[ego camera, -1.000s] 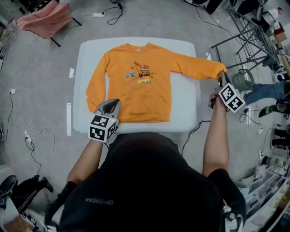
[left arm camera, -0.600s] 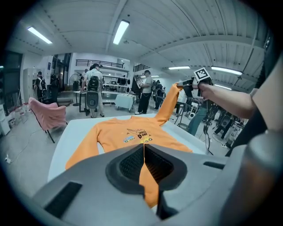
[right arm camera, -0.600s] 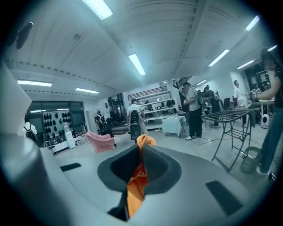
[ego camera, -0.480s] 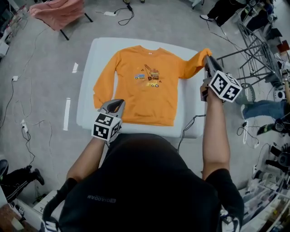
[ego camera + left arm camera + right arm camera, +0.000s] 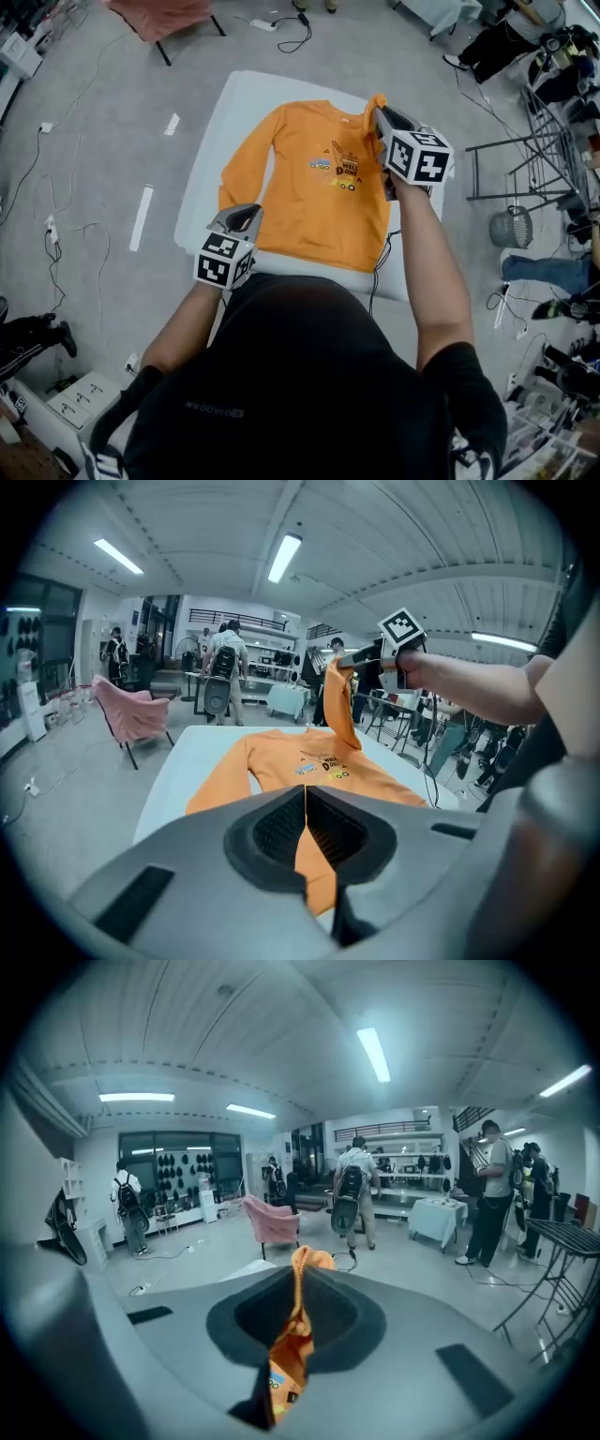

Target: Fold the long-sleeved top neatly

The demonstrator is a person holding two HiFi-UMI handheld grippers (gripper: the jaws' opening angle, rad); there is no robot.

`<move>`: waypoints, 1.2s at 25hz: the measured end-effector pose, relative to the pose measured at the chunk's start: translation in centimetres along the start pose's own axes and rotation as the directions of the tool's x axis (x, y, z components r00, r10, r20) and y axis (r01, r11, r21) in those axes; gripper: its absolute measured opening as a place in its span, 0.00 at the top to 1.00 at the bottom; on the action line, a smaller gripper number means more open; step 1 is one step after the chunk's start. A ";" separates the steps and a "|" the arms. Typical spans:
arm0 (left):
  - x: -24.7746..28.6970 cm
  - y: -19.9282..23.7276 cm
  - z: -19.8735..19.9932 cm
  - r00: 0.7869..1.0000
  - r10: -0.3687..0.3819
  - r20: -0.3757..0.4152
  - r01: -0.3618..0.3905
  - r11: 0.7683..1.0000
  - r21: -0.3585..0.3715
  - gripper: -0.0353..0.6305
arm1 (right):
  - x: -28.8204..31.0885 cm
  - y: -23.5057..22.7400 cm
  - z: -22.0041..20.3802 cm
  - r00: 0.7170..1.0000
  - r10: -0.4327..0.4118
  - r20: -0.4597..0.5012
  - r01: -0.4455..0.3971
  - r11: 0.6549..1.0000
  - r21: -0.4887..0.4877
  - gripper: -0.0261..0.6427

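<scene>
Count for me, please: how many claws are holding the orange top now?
2. The left claw pinches the near hem of the orange top; the right claw holds one sleeve cuff raised above the chest. Neither is hidden.

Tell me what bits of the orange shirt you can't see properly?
- End of the sleeve: pinched inside the right tool, covered by its jaws, head view.
- Bottom corner of the orange top: gripped under the left tool, head view.
- Words on the print: too small to read in any view.
</scene>
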State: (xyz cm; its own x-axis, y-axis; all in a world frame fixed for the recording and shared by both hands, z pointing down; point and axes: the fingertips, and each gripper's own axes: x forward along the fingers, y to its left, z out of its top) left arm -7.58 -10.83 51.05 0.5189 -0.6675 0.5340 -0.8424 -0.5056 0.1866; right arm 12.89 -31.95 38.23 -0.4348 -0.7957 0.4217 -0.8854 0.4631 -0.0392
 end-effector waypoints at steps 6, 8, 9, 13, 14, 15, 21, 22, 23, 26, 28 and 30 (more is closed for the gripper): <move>-1.7 2.5 -1.6 0.997 0.073 -0.024 -0.072 0.997 0.029 0.94 | 6.9 4.8 -4.7 0.988 0.041 -0.149 -0.045 0.999 -0.020 0.91; -2.1 3.2 -1.9 0.995 0.091 -0.035 -0.089 0.995 0.052 0.94 | 9.0 6.2 -6.0 0.982 0.044 -0.186 -0.050 0.998 -0.026 0.91; -2.3 3.6 -2.0 0.995 0.094 -0.037 -0.092 0.995 0.049 0.94 | 9.9 6.8 -6.6 0.978 0.045 -0.203 -0.052 0.998 -0.030 0.91; -3.3 5.0 -2.5 0.994 0.102 -0.036 -0.101 0.995 0.015 0.94 | 13.2 8.8 -10.1 0.957 0.039 -0.289 -0.054 0.998 -0.044 0.91; -3.6 5.4 -2.6 0.993 0.108 -0.037 -0.108 0.994 0.012 0.94 | 13.9 9.1 -11.0 0.950 0.033 -0.312 -0.048 0.998 -0.041 0.91; -3.8 5.8 -2.7 0.993 0.115 -0.038 -0.115 0.993 0.009 0.94 | 14.7 9.3 -11.8 0.943 0.028 -0.332 -0.043 0.998 -0.036 0.91; -5.3 8.4 -4.0 0.987 0.148 -0.056 -0.149 0.989 -0.019 0.94 | 17.8 9.9 -15.1 0.922 0.027 -0.387 -0.029 1.000 0.003 0.89; -5.4 8.8 -4.2 0.987 0.151 -0.059 -0.153 0.988 -0.024 0.94 | 18.1 10.0 -15.4 0.919 0.034 -0.393 -0.031 0.999 0.014 0.90; -5.5 9.3 -4.3 0.986 0.154 -0.061 -0.156 0.987 -0.031 0.94 | 18.3 10.1 -15.7 0.916 0.037 -0.399 -0.031 0.999 0.022 0.90; -5.4 10.4 -4.2 0.986 0.153 -0.059 -0.156 0.987 -0.049 0.94 | 19.0 9.9 -15.8 0.916 0.037 -0.399 -0.025 0.999 0.033 0.90; -5.3 10.8 -4.0 0.988 0.146 -0.053 -0.149 0.988 -0.051 0.94 | 19.3 9.8 -15.6 0.921 0.036 -0.387 -0.021 0.999 0.045 0.88; -5.1 11.0 -3.9 0.990 0.135 -0.051 -0.137 0.989 -0.046 0.94 | 19.1 9.9 -15.2 0.929 0.039 -0.368 -0.017 0.998 0.064 0.88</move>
State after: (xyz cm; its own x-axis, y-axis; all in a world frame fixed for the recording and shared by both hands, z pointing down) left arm -20.12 -10.87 53.55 0.3926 -0.7011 0.5953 -0.9114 -0.3835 0.1494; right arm -1.70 -36.64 59.70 -0.3784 -0.5771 0.7237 -0.8867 0.4504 -0.1044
